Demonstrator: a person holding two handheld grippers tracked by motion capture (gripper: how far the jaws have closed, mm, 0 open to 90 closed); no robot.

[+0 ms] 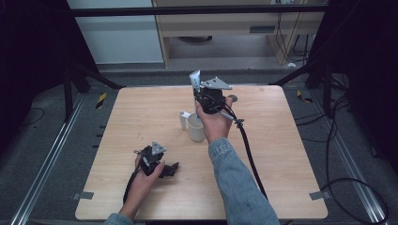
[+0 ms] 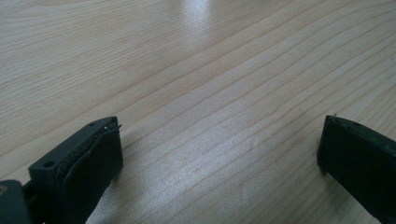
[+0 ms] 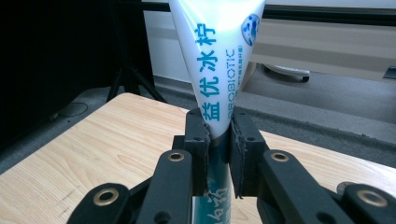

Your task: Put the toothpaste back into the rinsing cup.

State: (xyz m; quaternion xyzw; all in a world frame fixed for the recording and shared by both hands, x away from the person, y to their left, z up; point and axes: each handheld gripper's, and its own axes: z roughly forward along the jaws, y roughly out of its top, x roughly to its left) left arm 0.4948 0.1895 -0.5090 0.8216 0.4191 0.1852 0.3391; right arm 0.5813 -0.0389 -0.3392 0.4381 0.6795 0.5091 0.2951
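The right gripper (image 3: 218,140) squeezed a white tube (image 3: 219,60). A white cup (image 1: 196,127) held another small tube (image 1: 183,118). The left gripper (image 2: 219,154) was wide apart on the table (image 2: 196,70).

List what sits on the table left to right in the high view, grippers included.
left gripper resting low on the table → small white tube standing upright → white cup → right gripper, fingers shut on a white toothpaste tube held upright.
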